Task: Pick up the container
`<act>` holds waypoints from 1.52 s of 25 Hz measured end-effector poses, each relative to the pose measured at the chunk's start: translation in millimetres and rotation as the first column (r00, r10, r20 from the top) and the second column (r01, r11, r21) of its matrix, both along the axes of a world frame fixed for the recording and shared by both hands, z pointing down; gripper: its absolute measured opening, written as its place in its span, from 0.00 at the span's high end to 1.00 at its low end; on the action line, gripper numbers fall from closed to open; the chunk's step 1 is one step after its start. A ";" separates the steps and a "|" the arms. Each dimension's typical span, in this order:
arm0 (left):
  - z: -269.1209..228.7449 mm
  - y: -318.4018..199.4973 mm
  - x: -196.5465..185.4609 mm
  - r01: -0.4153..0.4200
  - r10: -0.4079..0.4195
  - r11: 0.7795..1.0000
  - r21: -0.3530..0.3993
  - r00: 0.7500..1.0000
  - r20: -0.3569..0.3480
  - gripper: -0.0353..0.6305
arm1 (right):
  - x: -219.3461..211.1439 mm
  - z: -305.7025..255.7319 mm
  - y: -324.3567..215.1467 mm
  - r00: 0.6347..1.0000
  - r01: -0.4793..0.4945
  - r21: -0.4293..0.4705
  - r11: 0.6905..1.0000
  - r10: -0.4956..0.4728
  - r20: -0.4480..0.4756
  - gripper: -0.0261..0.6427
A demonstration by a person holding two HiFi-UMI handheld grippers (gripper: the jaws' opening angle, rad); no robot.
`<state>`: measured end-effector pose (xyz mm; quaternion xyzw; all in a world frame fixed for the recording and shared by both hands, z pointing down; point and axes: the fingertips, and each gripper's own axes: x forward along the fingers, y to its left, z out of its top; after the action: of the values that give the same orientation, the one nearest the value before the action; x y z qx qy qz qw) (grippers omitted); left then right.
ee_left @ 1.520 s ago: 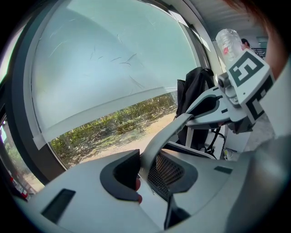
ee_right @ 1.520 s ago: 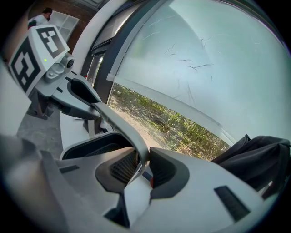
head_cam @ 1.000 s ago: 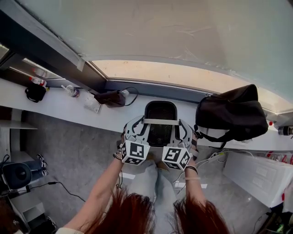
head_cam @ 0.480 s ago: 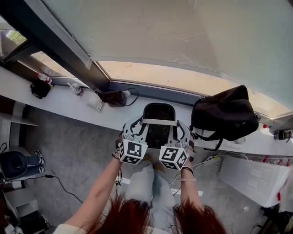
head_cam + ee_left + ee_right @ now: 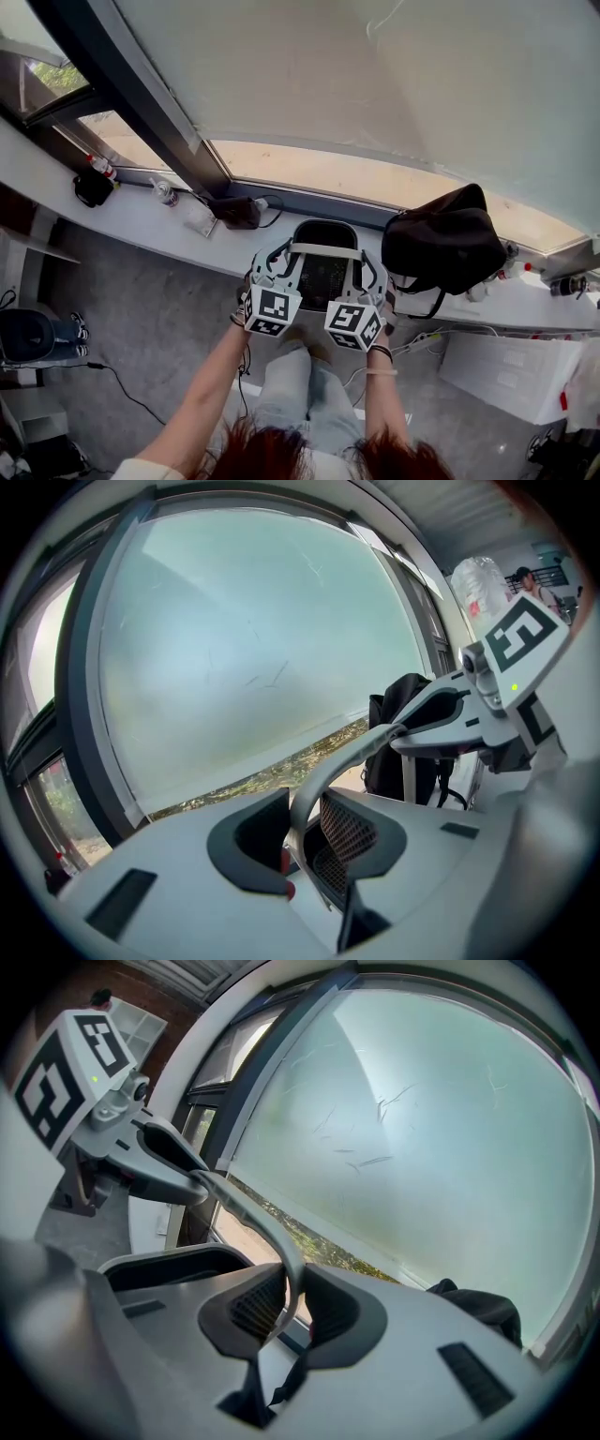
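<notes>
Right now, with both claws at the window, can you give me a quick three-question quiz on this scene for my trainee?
1. True or false: the left claw and the right claw are both shut on the grey handle of the container.
2. In the head view, what sits on the white ledge to the right of the container? A) a black bag B) a red bucket C) a stack of plates
3. Fill in: the container's walls are black ____.

Key: 1 true; the right claw's jaws have just been closing further, with the handle between them. 2 A. 3 mesh.
</notes>
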<state>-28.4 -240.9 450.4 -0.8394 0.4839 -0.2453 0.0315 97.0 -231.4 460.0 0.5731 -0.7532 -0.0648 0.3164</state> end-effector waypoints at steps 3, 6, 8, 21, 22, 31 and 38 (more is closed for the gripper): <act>-14.6 2.5 5.4 0.000 0.000 1.000 0.015 1.000 -0.007 0.78 | 5.2 -12.8 4.4 1.000 -0.008 0.011 1.000 0.007 0.013 0.85; -27.9 7.0 8.2 -0.003 0.003 1.000 0.025 1.000 -0.012 0.78 | 7.5 -24.6 9.5 1.000 -0.015 0.018 1.000 0.014 0.017 0.85; -36.8 9.7 8.9 -0.004 0.004 0.999 0.035 1.000 -0.013 0.78 | 8.3 -33.4 12.0 1.000 -0.018 0.030 0.999 0.018 0.017 0.85; -102.2 39.9 -1.4 0.026 -0.021 0.993 0.112 0.999 -0.042 0.78 | -0.8 -98.5 38.6 0.999 -0.011 0.117 0.993 0.007 0.036 0.85; -106.8 43.3 -2.7 0.029 -0.024 0.993 0.115 0.999 -0.046 0.78 | -2.0 -103.5 41.8 0.999 -0.011 0.123 0.992 0.006 0.039 0.85; -150.9 75.4 -13.0 0.053 -0.041 0.983 0.173 0.997 -0.068 0.78 | -11.6 -147.7 74.2 0.998 -0.009 0.180 0.984 -0.002 0.064 0.85; -180.3 99.9 -20.1 0.056 -0.039 0.978 0.202 0.995 -0.089 0.78 | -18.2 -178.1 101.3 0.997 -0.018 0.224 0.974 0.001 0.074 0.85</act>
<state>-48.5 -141.0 270.1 -0.8297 0.5273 -0.1592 0.0911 78.9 -130.1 281.9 0.6107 -0.7494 -0.1271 0.2221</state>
